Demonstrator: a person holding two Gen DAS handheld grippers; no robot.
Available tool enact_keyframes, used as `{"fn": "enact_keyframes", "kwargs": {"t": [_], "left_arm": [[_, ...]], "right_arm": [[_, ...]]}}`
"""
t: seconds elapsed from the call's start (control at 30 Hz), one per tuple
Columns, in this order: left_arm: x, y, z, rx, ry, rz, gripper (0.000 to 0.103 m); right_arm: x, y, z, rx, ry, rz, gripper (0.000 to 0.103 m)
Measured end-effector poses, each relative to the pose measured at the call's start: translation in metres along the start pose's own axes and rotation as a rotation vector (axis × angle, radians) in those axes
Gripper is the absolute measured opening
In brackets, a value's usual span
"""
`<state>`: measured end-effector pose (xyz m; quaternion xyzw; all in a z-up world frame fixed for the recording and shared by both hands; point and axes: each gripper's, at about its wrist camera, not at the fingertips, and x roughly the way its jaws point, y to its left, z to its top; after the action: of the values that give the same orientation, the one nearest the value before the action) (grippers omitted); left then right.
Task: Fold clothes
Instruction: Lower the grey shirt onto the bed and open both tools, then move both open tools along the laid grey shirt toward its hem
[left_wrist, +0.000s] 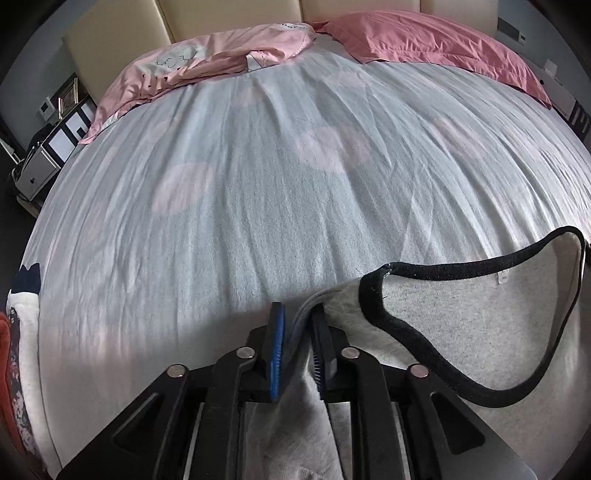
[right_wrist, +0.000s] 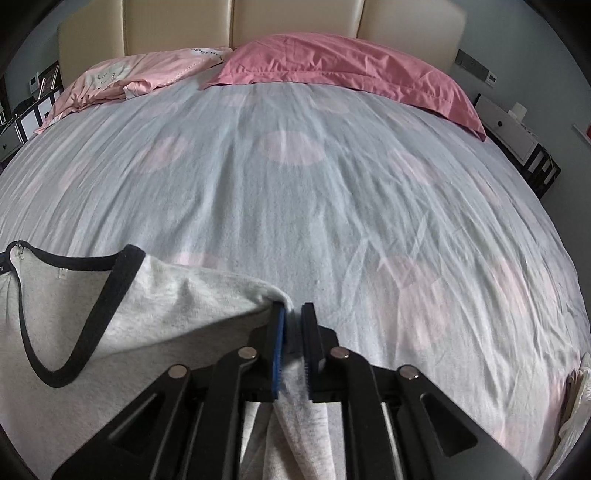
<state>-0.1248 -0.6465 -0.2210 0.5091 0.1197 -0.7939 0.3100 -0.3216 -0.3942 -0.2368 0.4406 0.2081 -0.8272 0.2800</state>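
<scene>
The left gripper (left_wrist: 297, 347) has its fingers (left_wrist: 276, 354) clenched on a fold of a grey top (left_wrist: 461, 321), the cloth running down between the blue pads. The right gripper (right_wrist: 293, 343) grips the same top (right_wrist: 155, 306) the same way, a bunch of grey fabric pinched between its fingers (right_wrist: 280, 350).

Between the two grips the top hangs spread out above the near edge of the bed (left_wrist: 240, 206), its black-trimmed neckline (left_wrist: 424, 343) open and sagging in a loop; a small white tag shows inside the collar. In the right view the neckline (right_wrist: 74, 321) sits to the left of the gripper, and the sheet (right_wrist: 332, 221), pale with faint pink patches and many creases, stretches to the far edge.

At the head of the bed lie two pink pillows (right_wrist: 340, 62), the left one (right_wrist: 136, 74) lighter with a print, against a cream headboard (right_wrist: 295, 18). More clothes (left_wrist: 18, 332) lie at the bed's left edge.
</scene>
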Motion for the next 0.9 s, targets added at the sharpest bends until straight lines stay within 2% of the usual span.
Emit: {"fn": "enact_keyframes", "kwargs": {"t": [0.1,0.23,0.37,0.47,0.6,0.77,0.9], "left_arm": [[-0.026,0.008,-0.002,-0.019,-0.033,-0.031,0.037],[-0.068,0.026,-0.017,-0.049,-0.047,-0.050,0.037],[-0.111,0.041,-0.054,-0.062,-0.028,-0.028,0.037],[-0.141,0.048,-0.093,-0.058,-0.025,0.001,0.037],[-0.167,0.054,-0.152,-0.114,-0.008,-0.004,0.037],[-0.188,0.065,-0.217,-0.227,0.008,-0.023,0.037],[-0.192,0.075,-0.242,-0.294,0.026,-0.029,0.037]], "right_arm": [[-0.013,-0.016,0.003,0.081,0.033,0.071,0.036],[-0.042,-0.042,0.001,0.195,0.071,0.146,0.039],[-0.086,-0.060,-0.031,0.247,0.086,0.202,0.039],[-0.118,-0.067,-0.076,0.261,0.115,0.220,0.039],[-0.156,-0.076,-0.147,0.264,0.152,0.205,0.039],[-0.187,-0.104,-0.223,0.429,0.175,0.251,0.039],[-0.196,-0.124,-0.265,0.549,0.230,0.266,0.039]]}}
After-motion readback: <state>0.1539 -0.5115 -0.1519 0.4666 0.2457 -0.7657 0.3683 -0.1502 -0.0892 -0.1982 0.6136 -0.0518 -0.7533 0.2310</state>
